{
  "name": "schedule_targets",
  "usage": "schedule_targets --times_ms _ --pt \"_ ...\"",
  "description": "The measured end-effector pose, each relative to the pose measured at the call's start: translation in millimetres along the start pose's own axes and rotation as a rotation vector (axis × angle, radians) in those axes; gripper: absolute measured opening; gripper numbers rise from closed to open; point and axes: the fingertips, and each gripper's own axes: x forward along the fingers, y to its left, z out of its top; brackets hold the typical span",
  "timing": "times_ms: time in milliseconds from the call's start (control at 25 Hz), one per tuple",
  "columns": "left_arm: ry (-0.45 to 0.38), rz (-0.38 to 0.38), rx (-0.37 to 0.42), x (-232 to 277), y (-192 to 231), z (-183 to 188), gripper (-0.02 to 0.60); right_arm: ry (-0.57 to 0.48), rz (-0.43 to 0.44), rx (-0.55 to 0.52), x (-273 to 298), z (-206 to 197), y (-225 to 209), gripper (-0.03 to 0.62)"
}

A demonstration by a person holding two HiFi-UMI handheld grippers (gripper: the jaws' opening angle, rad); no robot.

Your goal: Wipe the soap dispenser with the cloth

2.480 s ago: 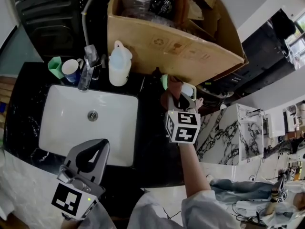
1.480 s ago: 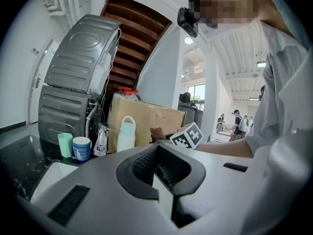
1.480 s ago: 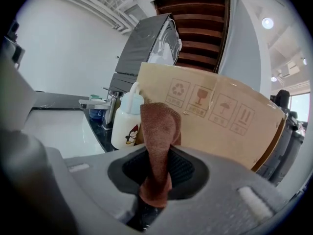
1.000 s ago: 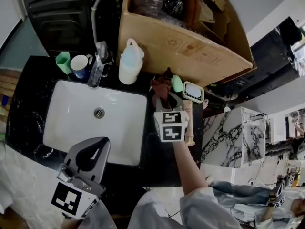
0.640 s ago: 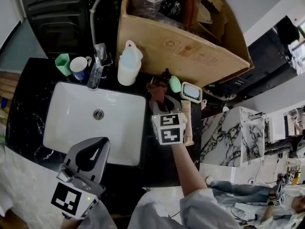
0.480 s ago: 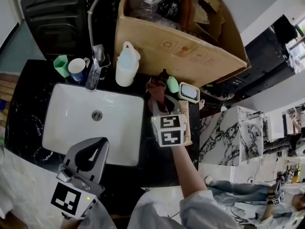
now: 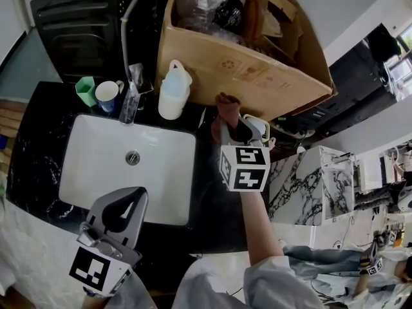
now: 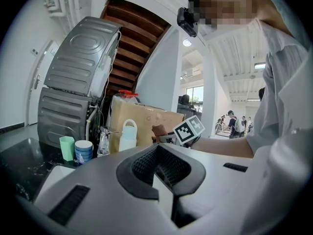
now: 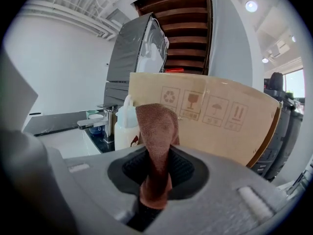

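At the lower left of the head view, nearest the wearer, the left tongs (image 7: 122, 212) sit closed on nothing over the front rim of the white sink (image 7: 90, 172). Past them, at centre frame, the right tongs (image 7: 237, 132) are clamped on the brown cloth (image 7: 225, 108). They have risen off the black counter (image 7: 212, 192) since half a second ago, so the cloth now stands clear in front of the cardboard box (image 7: 257, 76).

Pick-up looks done. The carry to the white soap dispenser (image 7: 174, 90), up and left of the cloth by the faucet (image 7: 131, 95), likely comes next.

Only the right gripper view shows the cloth pinched upright between the pads, overlapping the dispenser behind it. Only the head view shows the stretch of counter between them.
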Motion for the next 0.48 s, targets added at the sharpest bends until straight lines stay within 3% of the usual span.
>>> schedule_targets --times_ms 160,480 --pt "-0.003 0.003 0.0 -4.6 3.0 0.3 0.003 0.047 -0.016 -0.03 12.7 -5.0 2.8 0.075" --pt "0.001 0.033 -0.014 -14.0 14.9 -4.0 0.003 0.089 0.032 -0.056 33.9 -14.4 33.3 0.075"
